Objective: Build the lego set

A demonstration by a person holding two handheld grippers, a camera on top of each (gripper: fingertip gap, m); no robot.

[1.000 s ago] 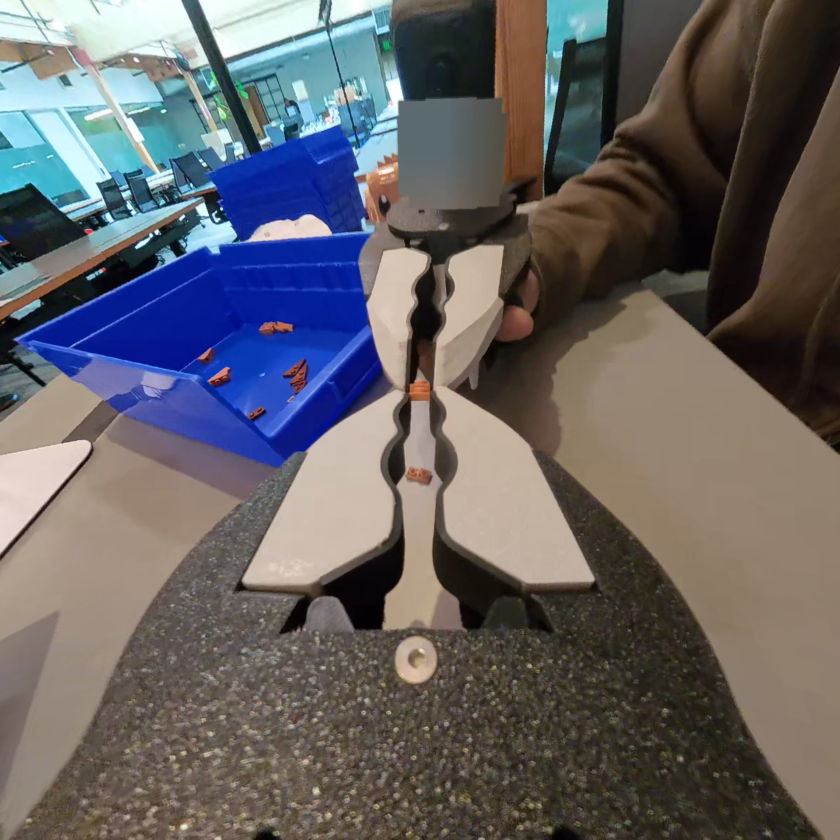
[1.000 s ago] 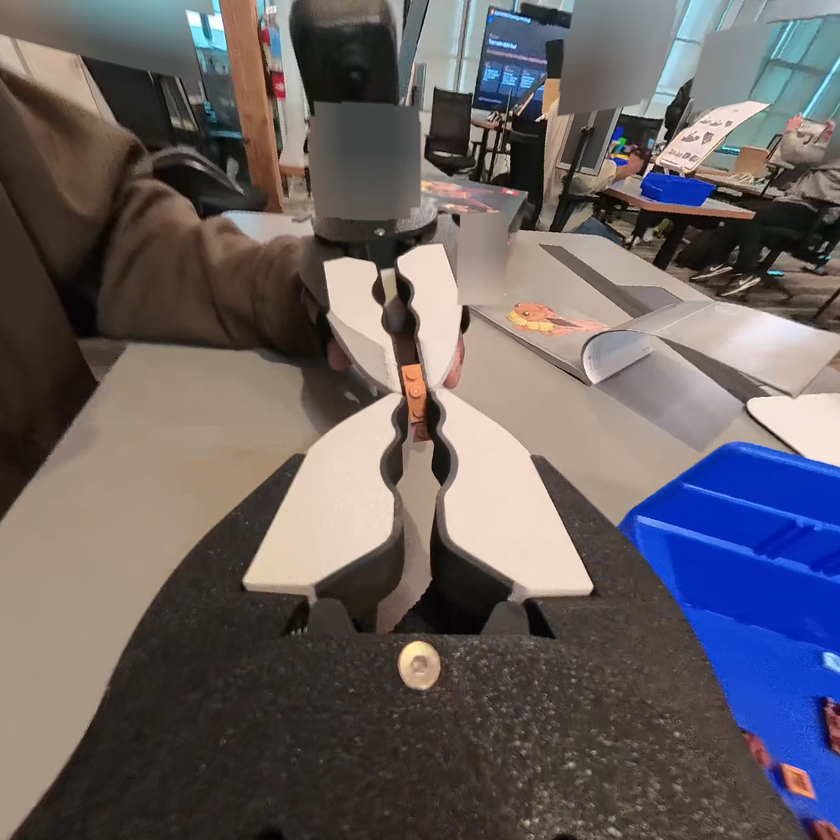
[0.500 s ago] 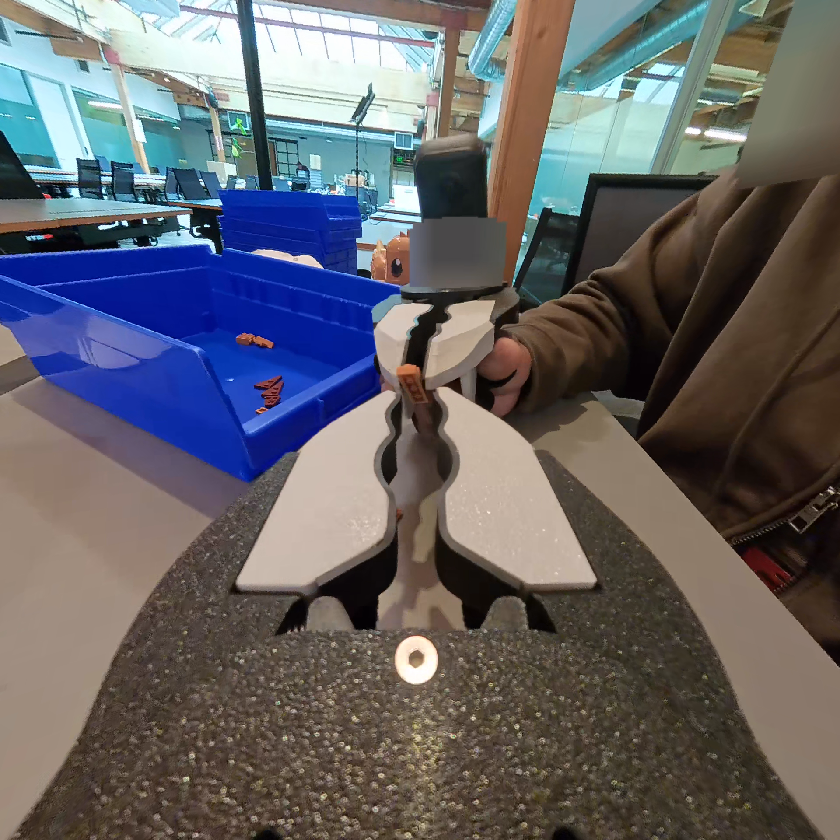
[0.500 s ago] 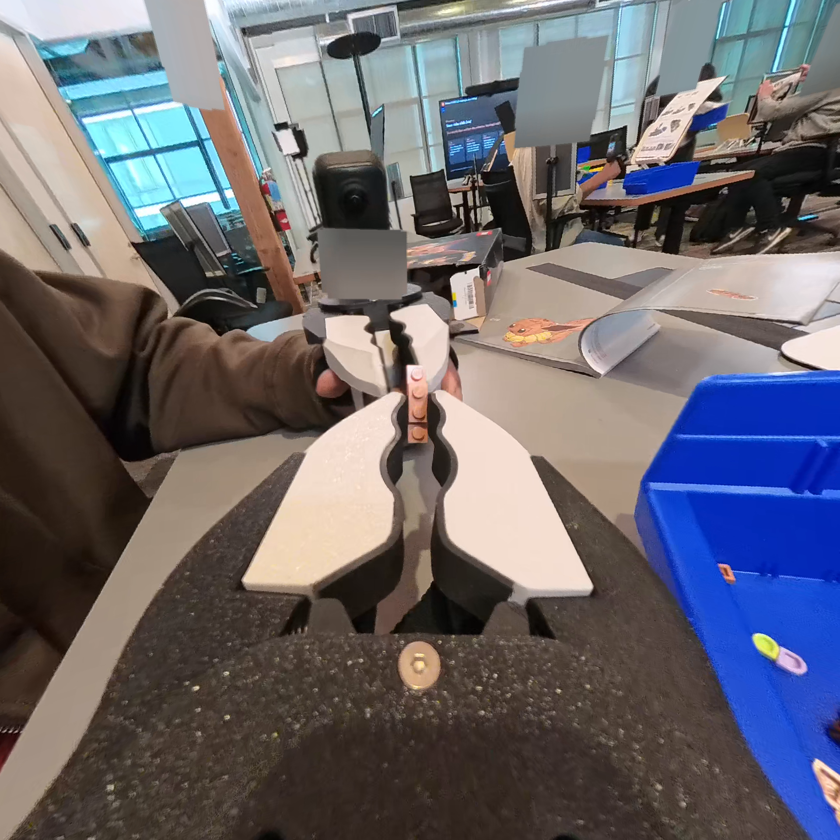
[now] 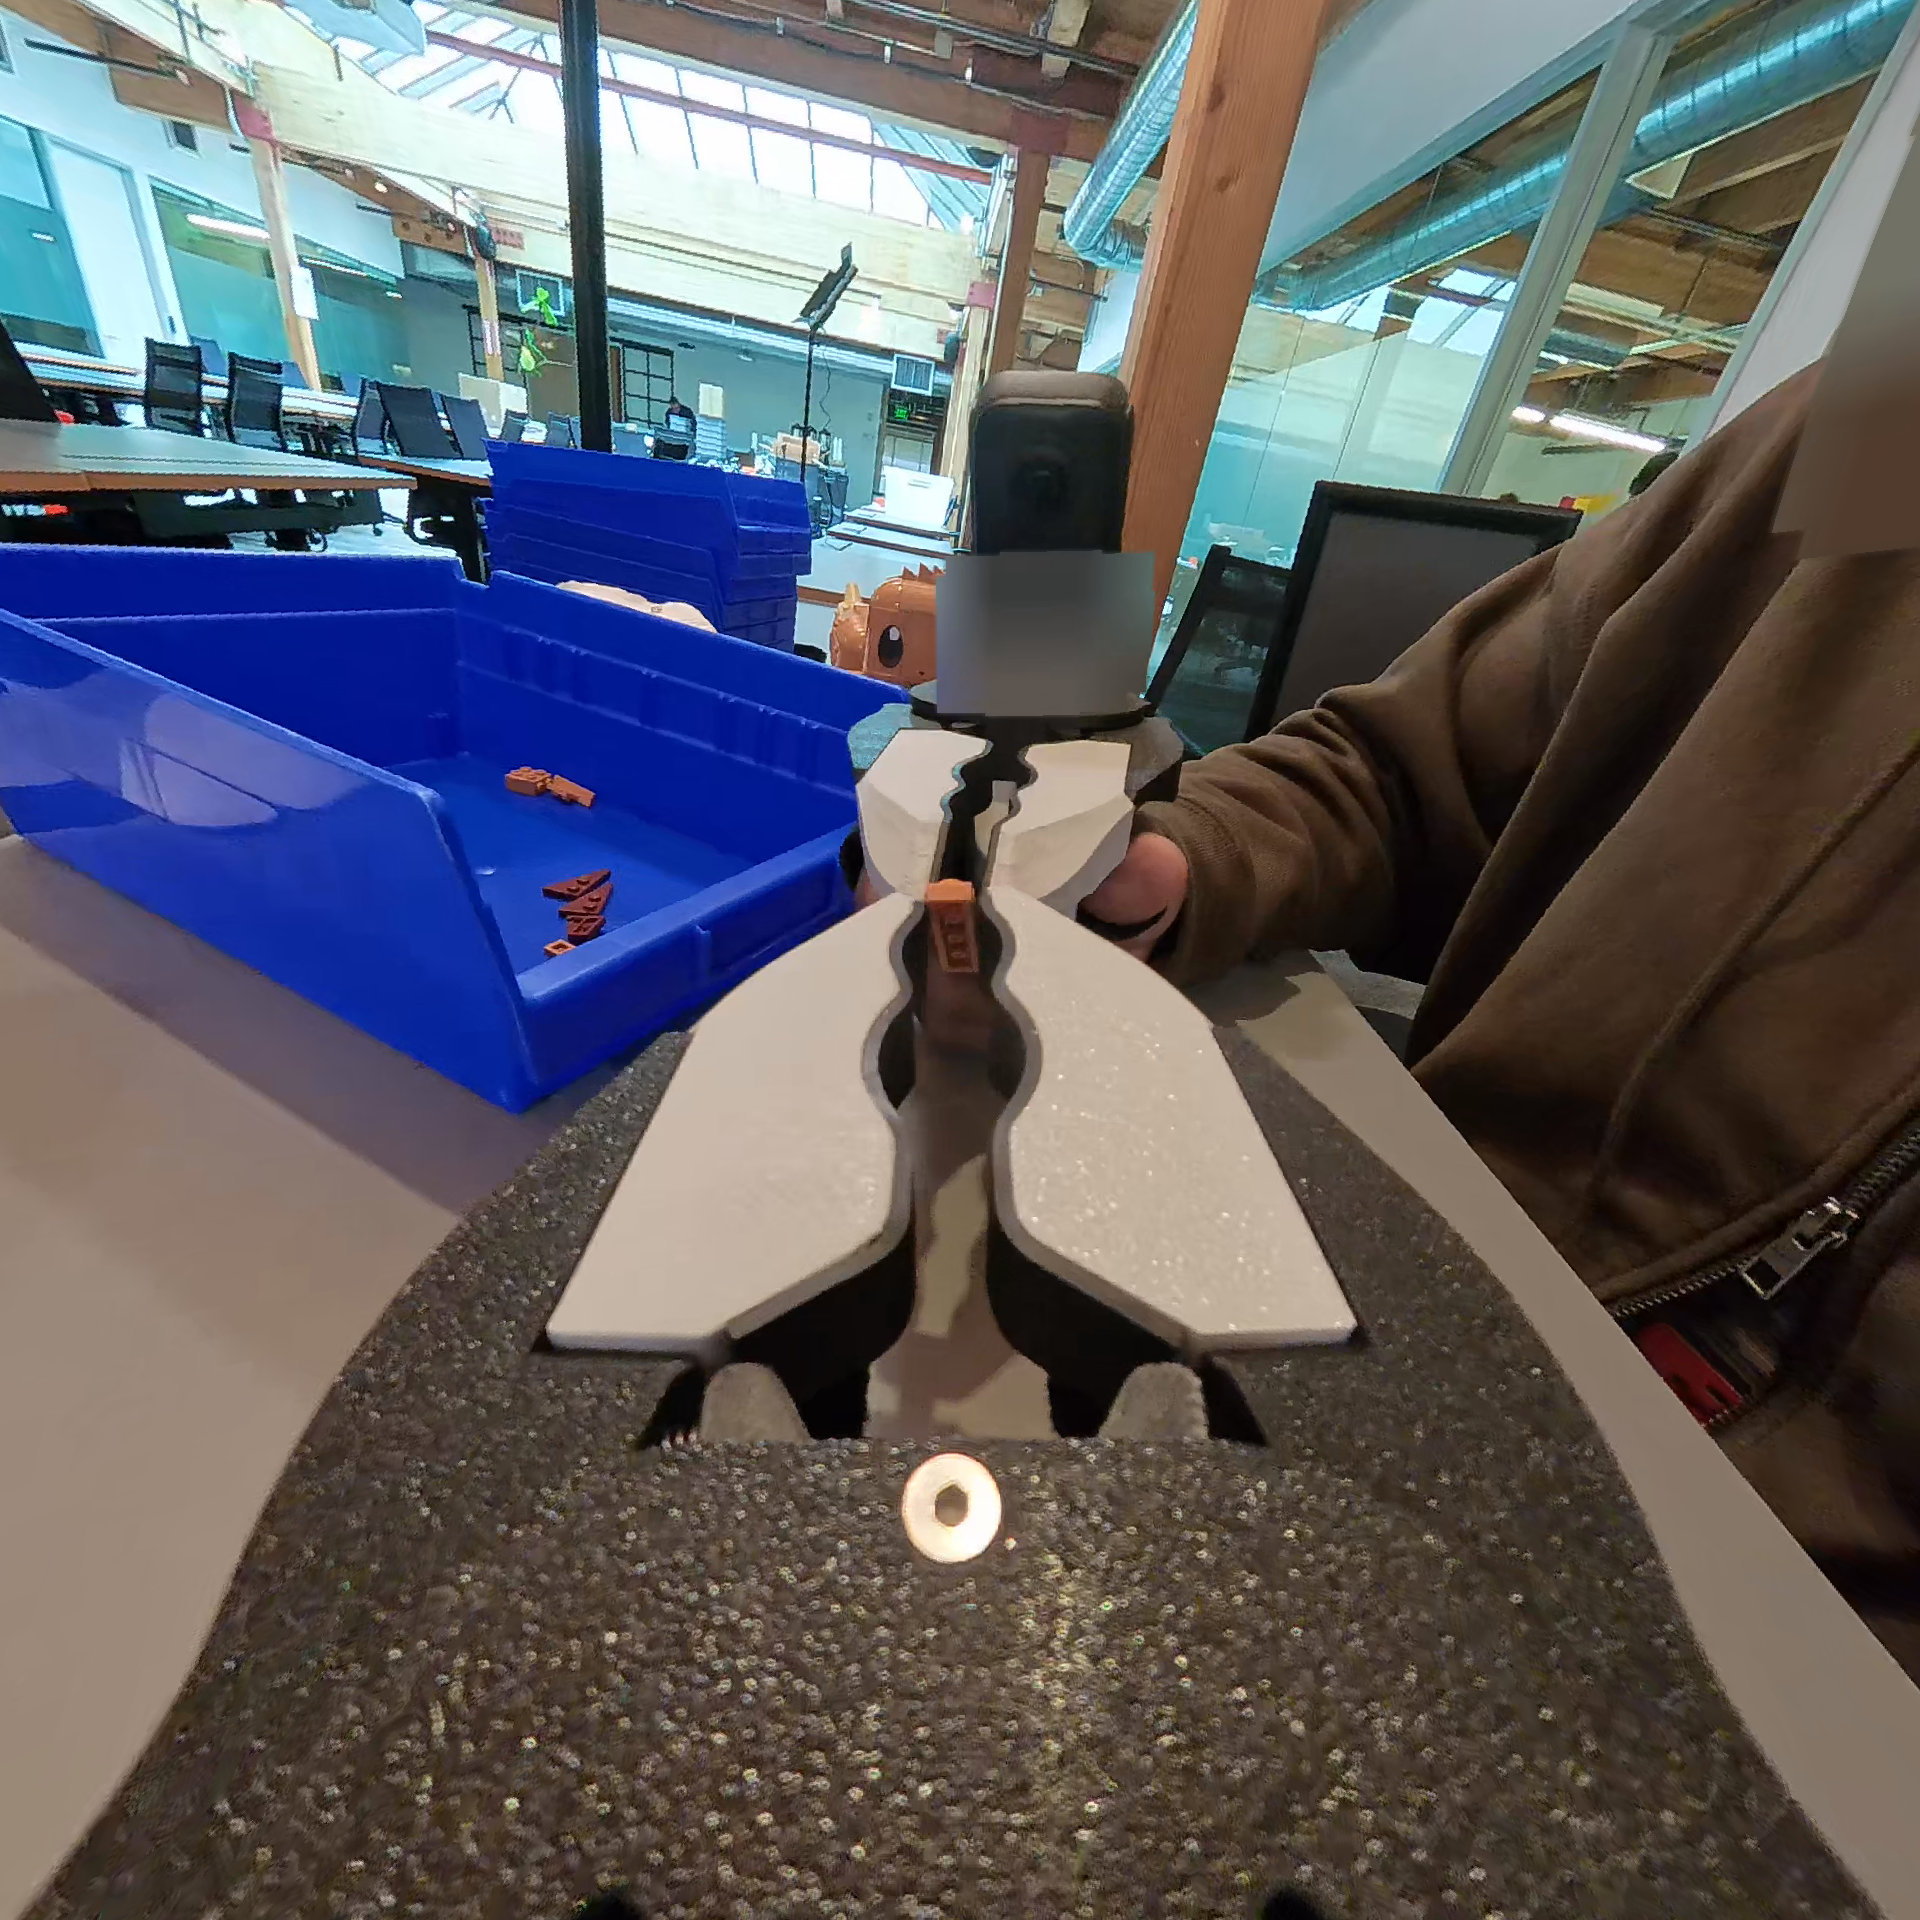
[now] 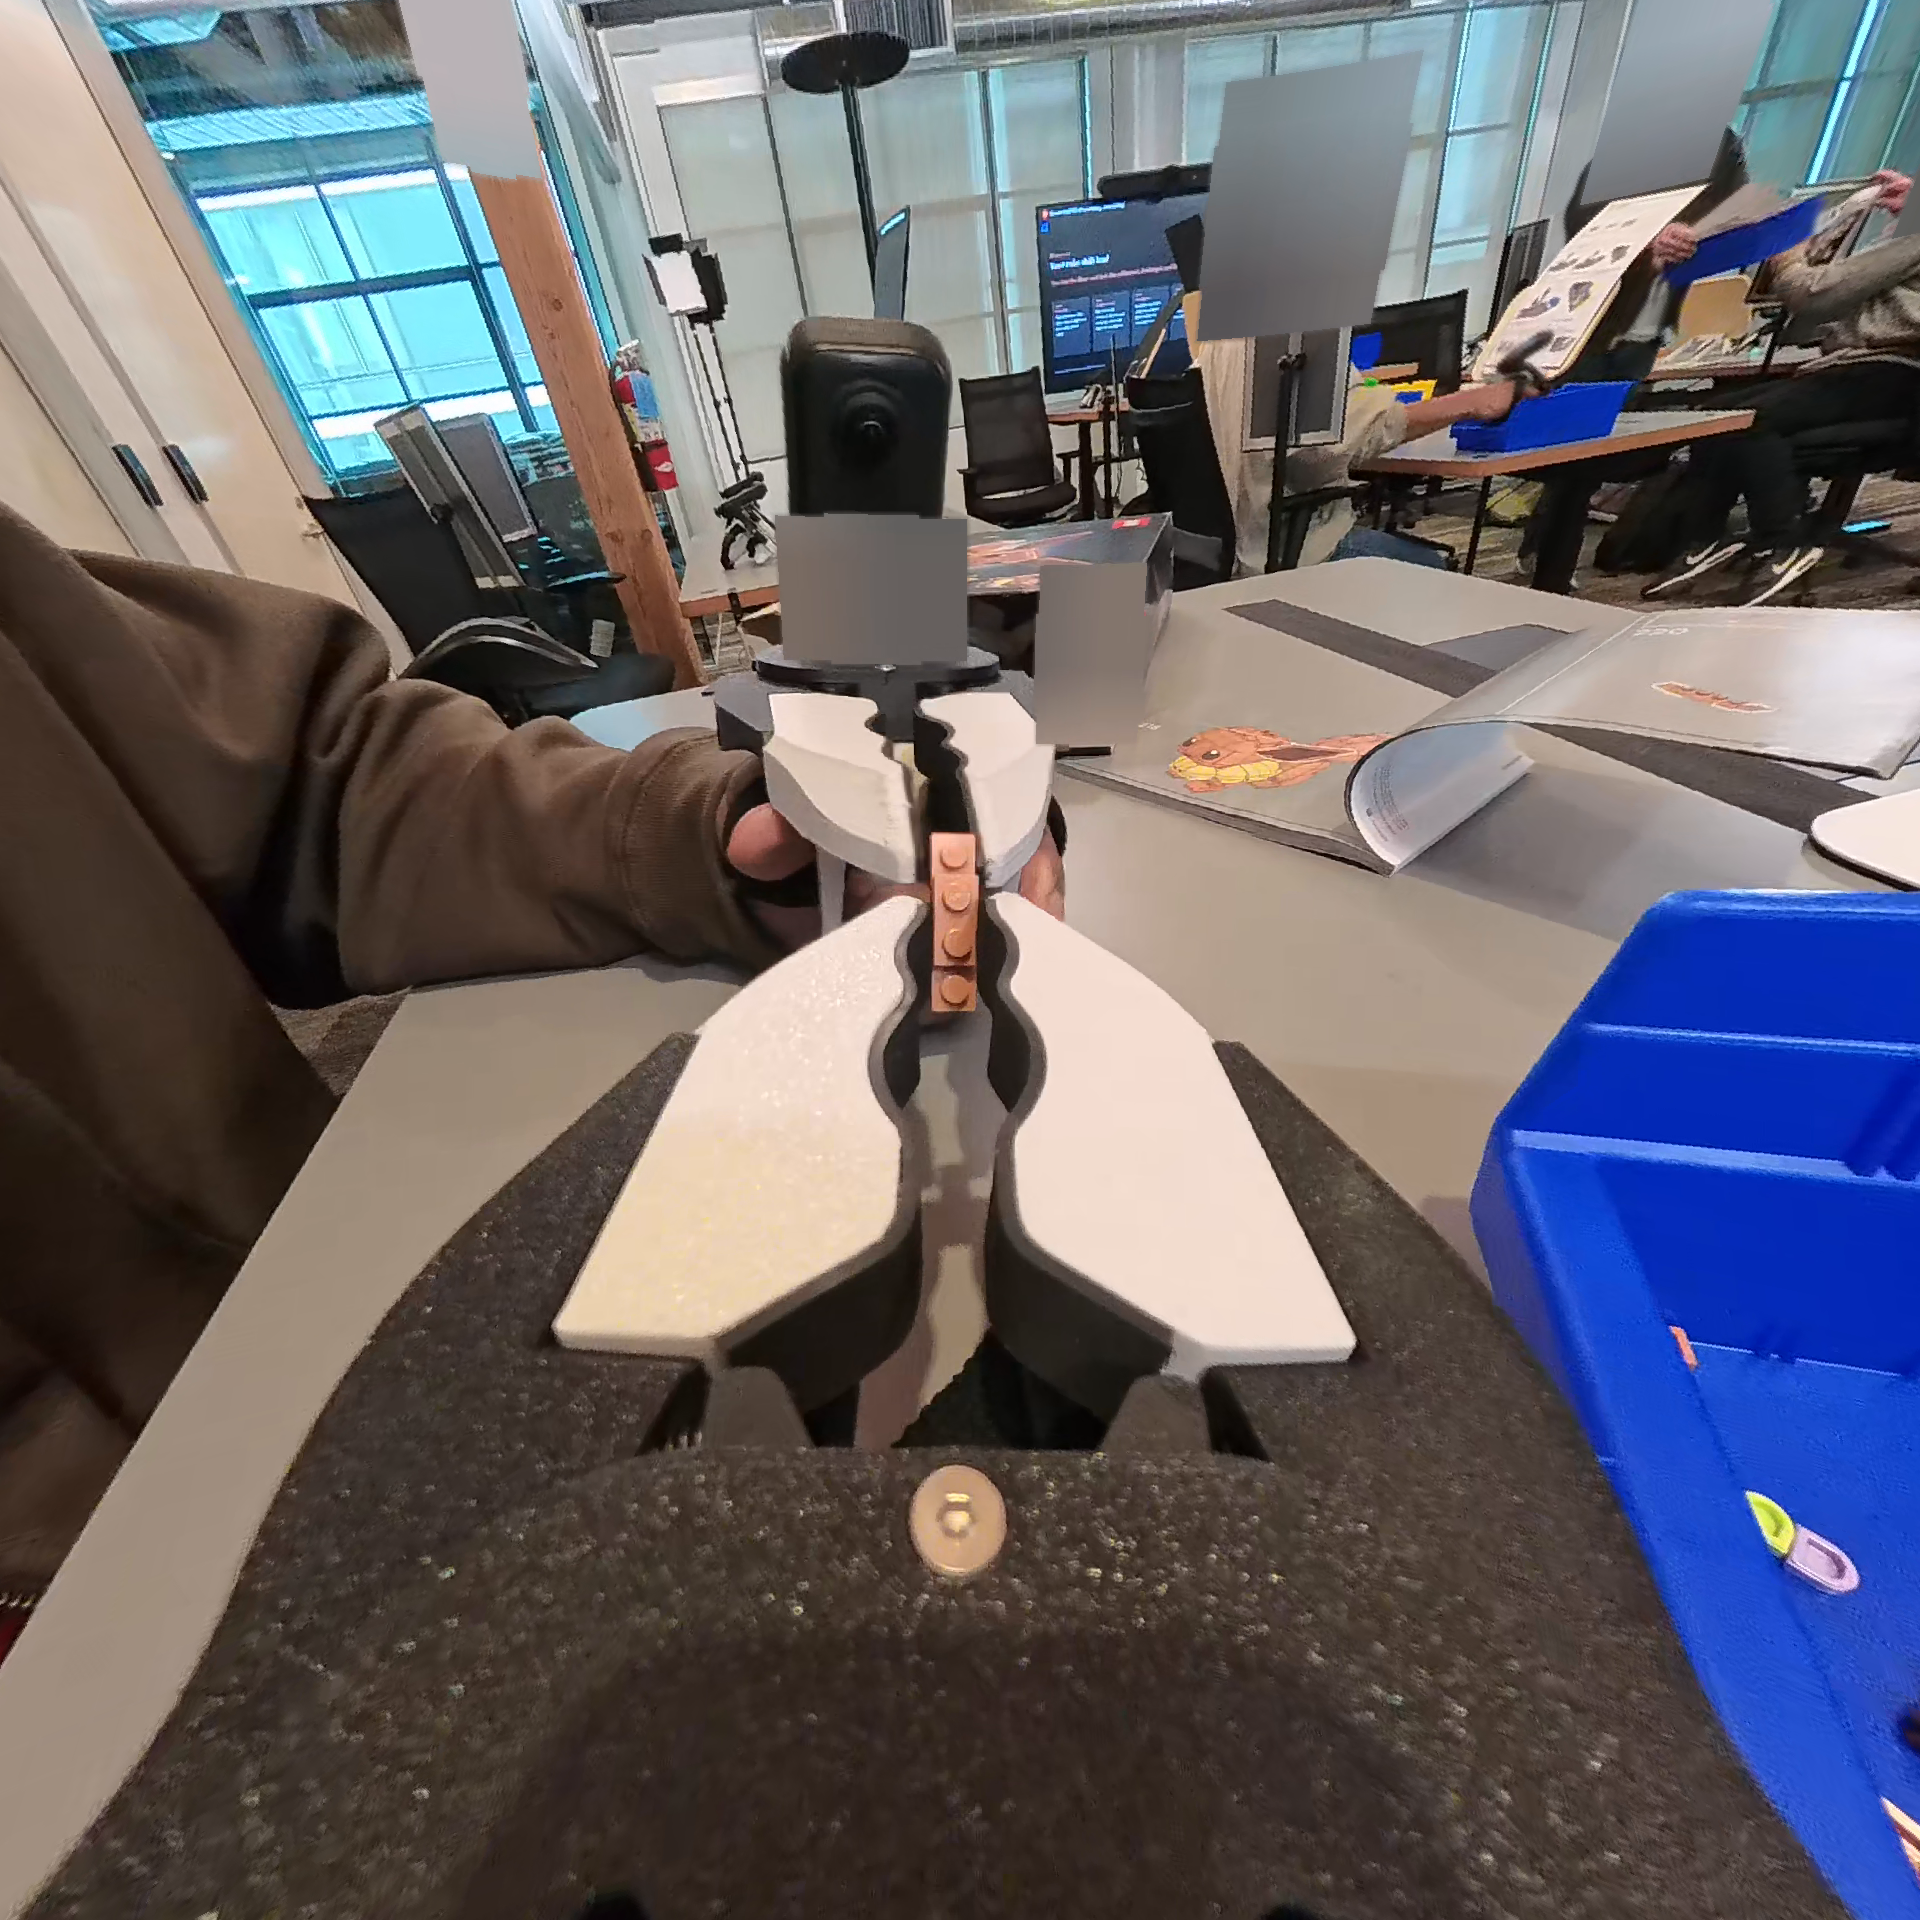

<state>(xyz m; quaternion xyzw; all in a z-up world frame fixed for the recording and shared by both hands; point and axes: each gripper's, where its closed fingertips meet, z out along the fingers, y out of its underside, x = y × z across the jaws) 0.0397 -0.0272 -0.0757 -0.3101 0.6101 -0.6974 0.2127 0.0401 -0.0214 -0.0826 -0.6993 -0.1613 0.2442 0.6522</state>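
Both grippers are meeting tip to tip above the gray tabletop (image 5: 260, 1143), w/ a small stack of orange-brown bricks (image 6: 954, 920) caught between them. The right gripper (image 6: 956, 935) is pinching the near end of the stack, fingers (image 6: 831, 1039) pressing on both sides; the left gripper (image 5: 951, 940) is clenching what looks like the other end, brick (image 5: 952, 930) sitting edge-on in its tips. Main risk, as I judge it: the grip area is tiny and the stack is made of thin pieces, so any twist or pull between the two hands could be popping the joints apart or levering a piece out sideways. A dropped piece would be landing on the tabletop, maybe bouncing off the edge toward the person's lap at 3 o'clock in the left view. The blue bin (image 5: 312, 935) at 10 o'clock, holding loose brown pieces (image 5: 577, 899), is too far aside to catch anything. Squeezing harder could also be skewing the stack.
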